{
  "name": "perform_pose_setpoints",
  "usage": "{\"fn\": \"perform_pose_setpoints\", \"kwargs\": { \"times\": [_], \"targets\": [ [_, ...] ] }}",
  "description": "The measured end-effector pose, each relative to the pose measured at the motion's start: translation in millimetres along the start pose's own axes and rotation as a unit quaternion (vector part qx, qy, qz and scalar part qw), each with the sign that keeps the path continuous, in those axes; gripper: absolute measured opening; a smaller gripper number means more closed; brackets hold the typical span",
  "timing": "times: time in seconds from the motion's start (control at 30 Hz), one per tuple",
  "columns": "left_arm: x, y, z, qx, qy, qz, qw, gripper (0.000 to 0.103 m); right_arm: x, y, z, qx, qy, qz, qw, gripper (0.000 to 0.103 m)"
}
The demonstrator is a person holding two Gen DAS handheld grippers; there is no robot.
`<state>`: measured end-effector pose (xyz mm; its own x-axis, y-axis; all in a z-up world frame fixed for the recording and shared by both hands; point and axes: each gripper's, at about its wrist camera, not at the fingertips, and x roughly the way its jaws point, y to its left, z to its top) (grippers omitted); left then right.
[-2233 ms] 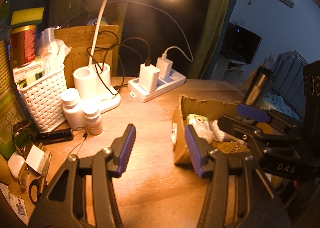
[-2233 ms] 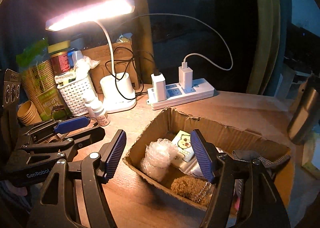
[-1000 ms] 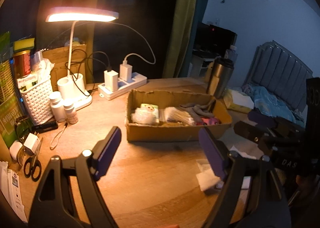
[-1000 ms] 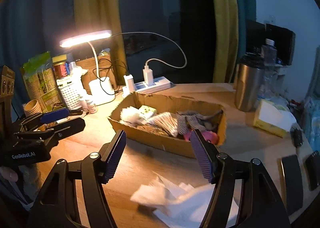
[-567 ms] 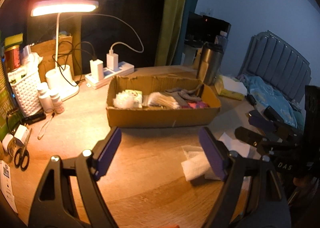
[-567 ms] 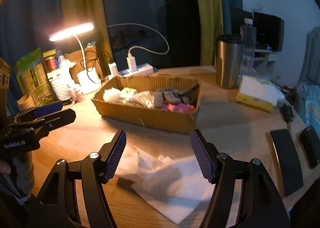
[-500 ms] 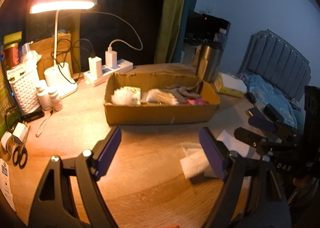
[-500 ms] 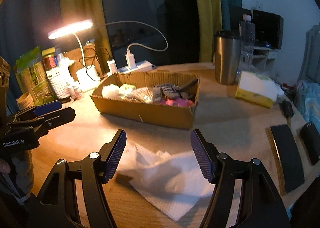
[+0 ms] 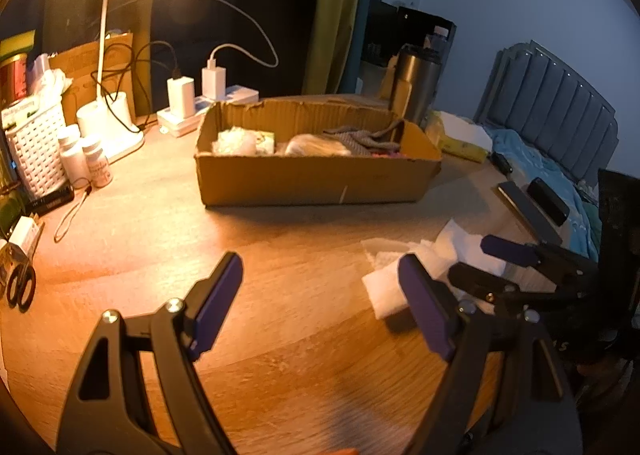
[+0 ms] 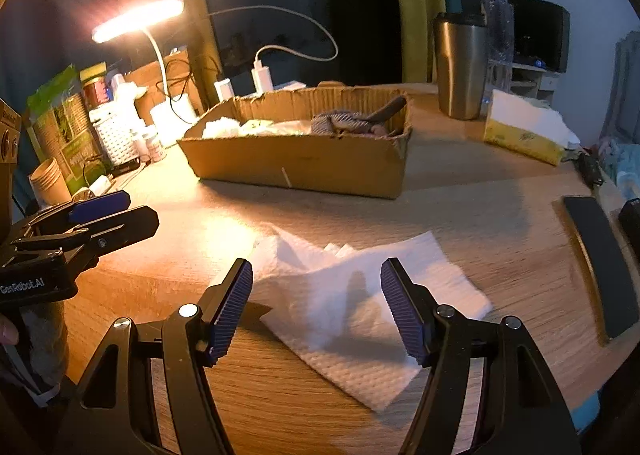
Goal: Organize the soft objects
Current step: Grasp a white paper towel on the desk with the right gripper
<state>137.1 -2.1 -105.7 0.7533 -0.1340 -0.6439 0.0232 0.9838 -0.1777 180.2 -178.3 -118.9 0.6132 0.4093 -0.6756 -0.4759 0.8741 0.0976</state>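
I hold my right gripper (image 10: 316, 309) just above the crumpled white paper towel (image 10: 360, 295) on the bench (image 10: 480, 215), jaws spread wide and empty, the towel lying between and ahead of them. My left gripper (image 9: 320, 311) hovers over bare wood, jaws wide apart, towel just beside its right jaw. The cardboard box (image 9: 312, 175) of soft things sits beyond.

- "GenRobot.AI" in white letters on the black body of the left gripper (image 10: 116, 213), at the worktop's left edge
- Print elsewhere, as on the green bag (image 10: 60, 127), is too blurred to read
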Motion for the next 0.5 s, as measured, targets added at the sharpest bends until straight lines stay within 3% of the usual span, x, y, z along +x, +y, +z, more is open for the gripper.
{"fn": "perform_pose_setpoints", "kwargs": {
  "times": [0.4,0.5],
  "targets": [
    [11,18,-8,-0.013,0.014,0.005,0.9998,0.081,31,15,-2,-0.011,0.032,0.002,0.999,0.069],
    [12,15,-8,-0.011,0.016,0.005,0.9998,0.081,33,17,-2,-0.023,0.038,0.0,0.999,0.044]
  ]
}}
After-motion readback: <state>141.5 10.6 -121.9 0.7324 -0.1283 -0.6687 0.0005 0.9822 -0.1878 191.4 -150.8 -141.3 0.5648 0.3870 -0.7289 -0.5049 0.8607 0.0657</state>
